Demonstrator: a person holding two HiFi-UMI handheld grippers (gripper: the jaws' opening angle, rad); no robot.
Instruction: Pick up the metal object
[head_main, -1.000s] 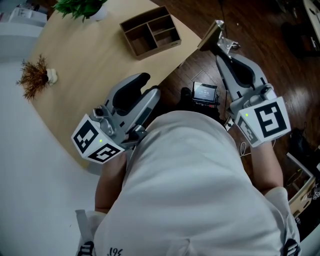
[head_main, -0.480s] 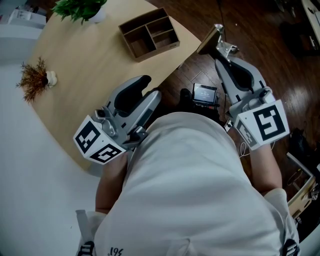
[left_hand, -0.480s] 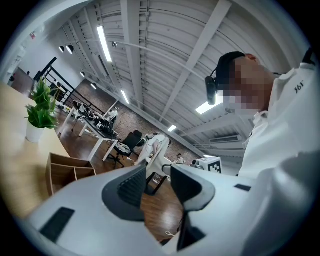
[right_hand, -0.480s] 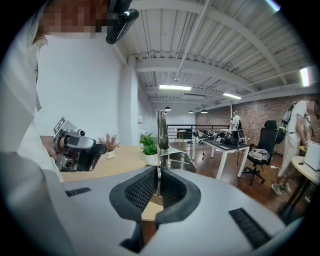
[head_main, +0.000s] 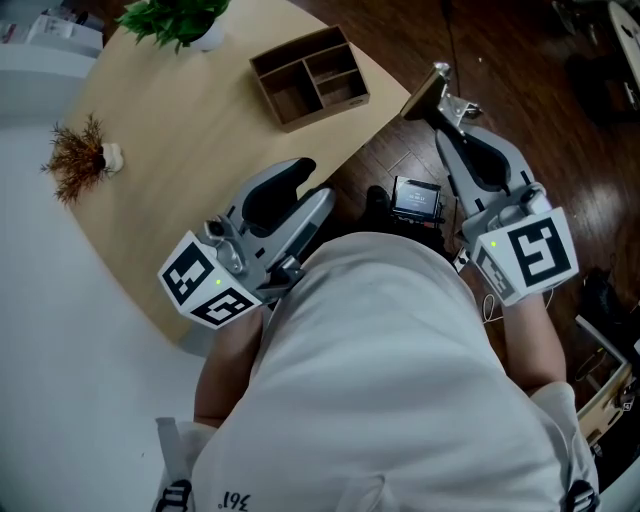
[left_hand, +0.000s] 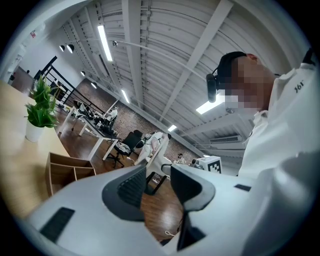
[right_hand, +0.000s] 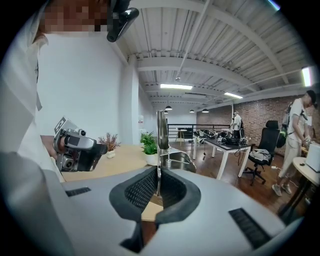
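Right tool (right_hand: 158, 189) is clamped tight on the metal object (right_hand: 161, 125), a thin flat plate. It's held up in the air, off the worktop (head_main: 200, 130) and past its edge. Left tool (left_hand: 152, 182) has jaws apart with nothing between them. Pick-up looks done; only holding remains.
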